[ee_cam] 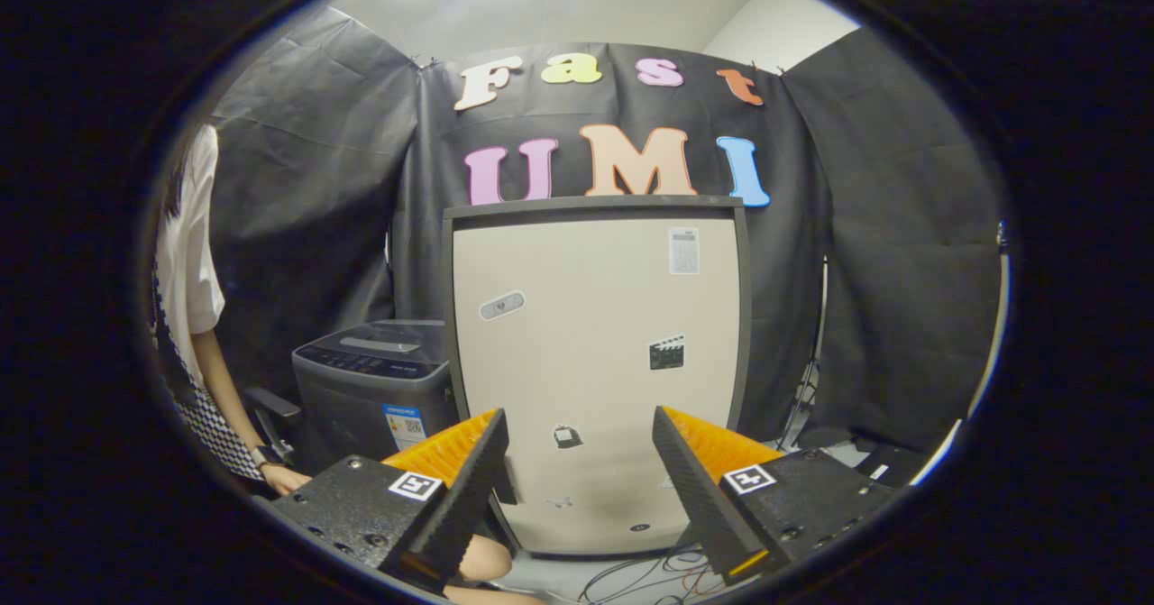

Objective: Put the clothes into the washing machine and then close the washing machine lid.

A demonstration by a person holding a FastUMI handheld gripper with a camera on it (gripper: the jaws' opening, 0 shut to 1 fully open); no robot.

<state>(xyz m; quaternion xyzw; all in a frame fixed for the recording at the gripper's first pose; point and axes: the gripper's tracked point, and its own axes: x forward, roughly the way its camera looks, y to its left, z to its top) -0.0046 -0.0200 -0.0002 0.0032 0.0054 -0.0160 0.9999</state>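
Facing a tall beige panel with a dark frame [599, 362], the gripper [577, 447] holds its jaws wide apart with nothing between them. The washing machine [374, 384] stands beyond the fingers, lid shut, beside a person's arm [221, 380].

A: What stands straight ahead?
B: A tall beige panel [595, 371] in a dark frame, upright, carrying a few small stickers [666, 352].

A: And behind it?
B: Black cloth [902, 253] hangs as the booth's wall, below a white ceiling [577, 1].

A: Anyone nearby?
B: A person [194, 316] in a white top stands far off to one side. Loose cables [649, 578] lie tangled on the floor below the panel.
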